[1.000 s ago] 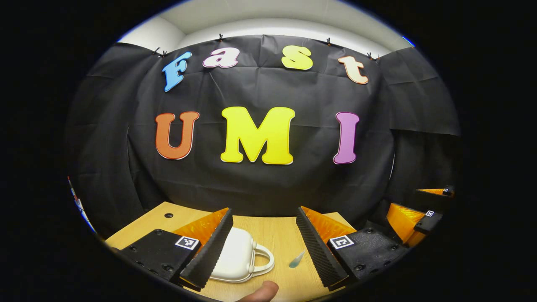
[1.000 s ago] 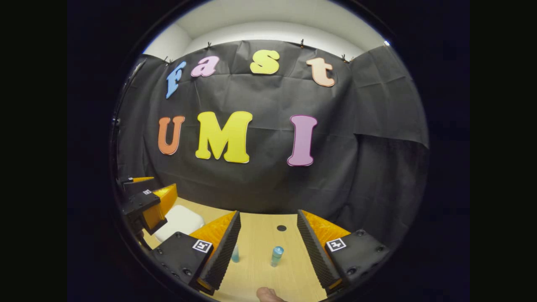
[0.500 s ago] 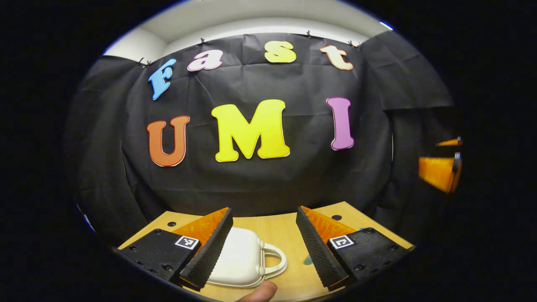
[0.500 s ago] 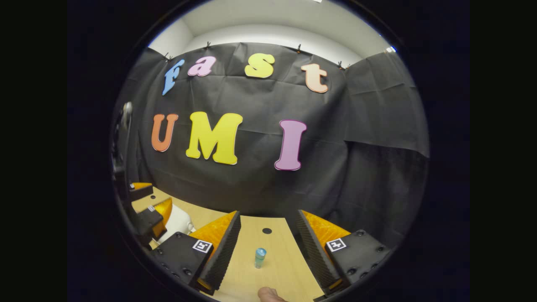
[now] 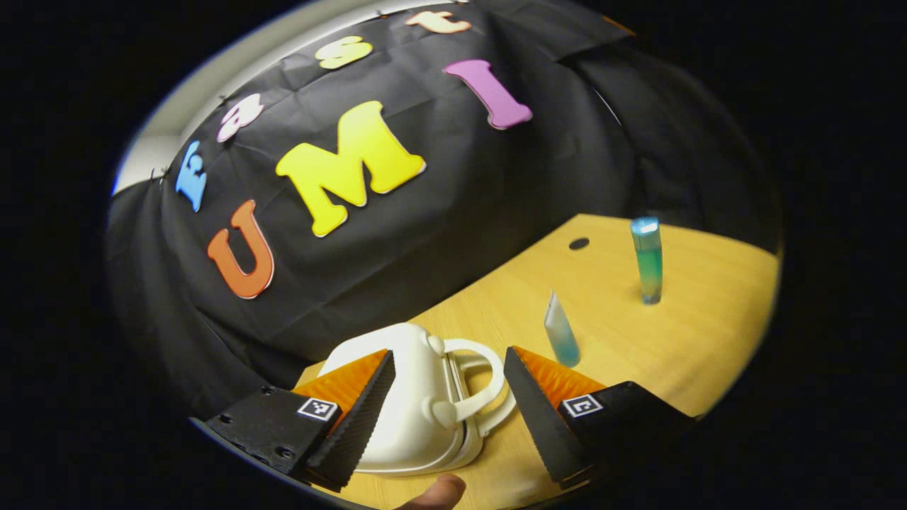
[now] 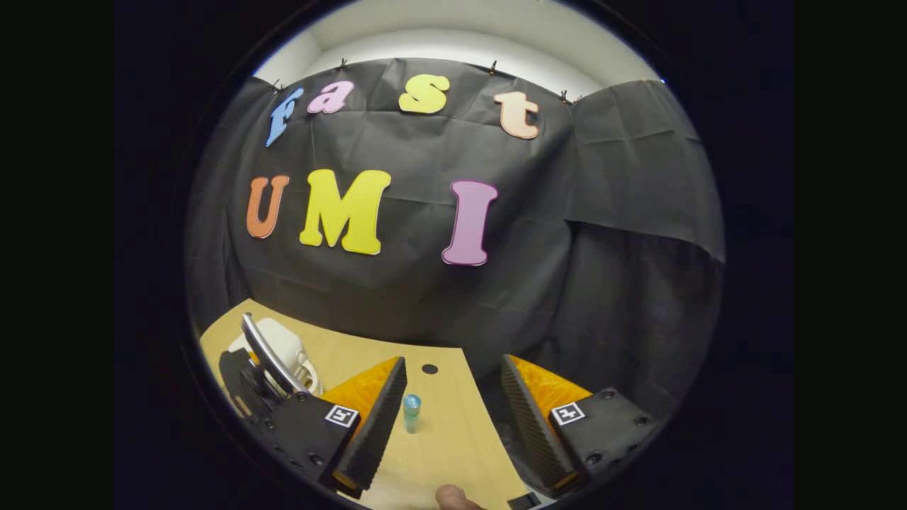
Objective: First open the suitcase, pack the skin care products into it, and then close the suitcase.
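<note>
A: Left tool (image 5: 445, 397): jaws spread wide, nothing between them pressed. It hovers low over the near left part of the wooden table (image 5: 708, 340), tilted.

B: And the suitcase?

A: White suitcase (image 5: 411, 404), small, hard shell, lid shut. It lies flat on the table at the left, near the black cloth wall (image 5: 460, 212). Its looped handle (image 5: 478, 382) points right and sits in the gap between the left tool's fingers, touching neither as far as I can tell. The left finger (image 5: 354, 425) overlaps the shell in the left gripper view; contact I cannot judge.

B: Skin care products?

A: Two on the table, right of the suitcase. A small clear tube (image 5: 560, 331) with bluish-green contents stands upright just beyond the right finger. A taller blue-green bottle (image 5: 647, 258) stands upright farther right, well apart from the tube. A dark round hole (image 5: 579, 244) marks the tabletop behind them.

B: Right tool?

A: Right tool (image 6: 453, 418): also wide open, gripping nothing. In the right gripper view the bottle stands on the table just beside its left finger, apart from it. Far left in that view, the suitcase sits partly behind the left tool's body. A fingertip (image 6: 453, 496) shows at the bottom edge.
</note>
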